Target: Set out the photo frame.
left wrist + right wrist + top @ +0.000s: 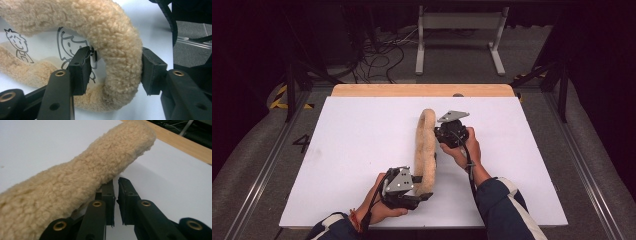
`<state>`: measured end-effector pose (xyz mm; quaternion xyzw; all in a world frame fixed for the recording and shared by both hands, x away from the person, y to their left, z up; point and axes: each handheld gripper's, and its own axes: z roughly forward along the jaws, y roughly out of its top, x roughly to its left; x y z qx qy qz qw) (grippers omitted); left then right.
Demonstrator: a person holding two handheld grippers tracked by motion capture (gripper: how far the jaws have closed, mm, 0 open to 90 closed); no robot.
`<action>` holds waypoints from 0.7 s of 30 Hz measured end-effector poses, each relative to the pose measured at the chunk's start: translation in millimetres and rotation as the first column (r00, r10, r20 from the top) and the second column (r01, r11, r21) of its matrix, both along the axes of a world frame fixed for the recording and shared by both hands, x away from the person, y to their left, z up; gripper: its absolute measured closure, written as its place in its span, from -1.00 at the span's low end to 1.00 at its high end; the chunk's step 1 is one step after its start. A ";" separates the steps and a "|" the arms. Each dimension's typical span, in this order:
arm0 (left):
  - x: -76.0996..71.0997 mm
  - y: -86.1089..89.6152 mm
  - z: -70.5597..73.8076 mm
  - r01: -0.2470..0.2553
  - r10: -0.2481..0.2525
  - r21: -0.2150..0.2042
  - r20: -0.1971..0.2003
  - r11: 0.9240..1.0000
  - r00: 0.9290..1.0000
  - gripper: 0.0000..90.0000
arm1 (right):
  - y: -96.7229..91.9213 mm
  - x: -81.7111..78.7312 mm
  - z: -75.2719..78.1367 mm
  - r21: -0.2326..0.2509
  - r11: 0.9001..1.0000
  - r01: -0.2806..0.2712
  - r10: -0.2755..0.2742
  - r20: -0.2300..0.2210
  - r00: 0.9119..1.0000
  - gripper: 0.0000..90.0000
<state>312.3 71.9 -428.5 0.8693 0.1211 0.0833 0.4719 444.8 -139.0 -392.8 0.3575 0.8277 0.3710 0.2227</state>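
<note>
White bench (352,150), wood strip along its far edge. Left gripper (116,71): fingers (80,70) parted around fleece strip (112,50), near-edge end, right pad touching, left pad just clear. Right gripper (116,195): fingers nearly closed, narrow gap, empty, beside the strip at mid-bench. Strip runs near edge toward far edge.

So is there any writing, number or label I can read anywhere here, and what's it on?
"4": painted dark on the grey floor left of the table.
No words on the fleece cover; its white inner panel carries cartoon figure drawings without readable lettering.
No lettering is readable on the white board.
</note>
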 end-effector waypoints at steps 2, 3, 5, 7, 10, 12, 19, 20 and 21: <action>-0.7 0.7 0.7 0.004 -0.004 0.007 0.009 1.000 1.000 0.06 | -0.3 -0.7 0.7 -0.009 1.000 -0.002 0.002 0.009 1.000 0.83; -1.3 1.8 1.3 0.006 -0.006 0.013 0.021 1.000 1.000 0.07 | -0.7 -1.5 1.3 -0.009 1.000 0.000 0.000 0.015 1.000 0.82; -2.5 5.4 1.6 0.009 -0.009 0.010 0.018 1.000 1.000 0.06 | -2.8 -4.3 3.4 -0.005 1.000 -0.001 0.002 0.016 1.000 0.77; -3.4 8.9 1.4 0.023 -0.024 0.019 0.006 1.000 1.000 -0.04 | -5.5 -8.1 6.3 -0.003 1.000 -0.004 0.004 0.019 1.000 0.72; -6.2 16.6 2.4 0.032 -0.032 0.025 0.001 0.999 0.999 -0.11 | -9.9 -14.6 9.2 0.015 1.000 -0.005 0.005 0.013 1.000 0.59; -8.9 23.0 3.4 0.029 -0.029 0.030 0.000 0.999 1.000 -0.17 | -13.7 -20.0 11.9 0.033 0.999 -0.019 0.019 -0.006 1.000 0.51; -19.2 68.2 -1.5 -0.025 0.026 0.090 -0.007 0.996 1.000 -0.34 | -27.4 -34.4 24.8 0.097 0.995 -0.012 0.016 -0.036 0.999 0.22; -20.3 77.6 -4.9 -0.059 0.060 0.096 -0.004 0.994 0.998 -0.36 | -29.0 -35.9 26.5 0.106 0.994 -0.008 0.012 -0.039 0.999 0.21; -21.4 85.1 -7.7 -0.094 0.094 0.109 0.010 0.990 0.996 -0.39 | -31.5 -38.2 29.6 0.119 0.993 -0.007 0.012 -0.043 0.999 0.17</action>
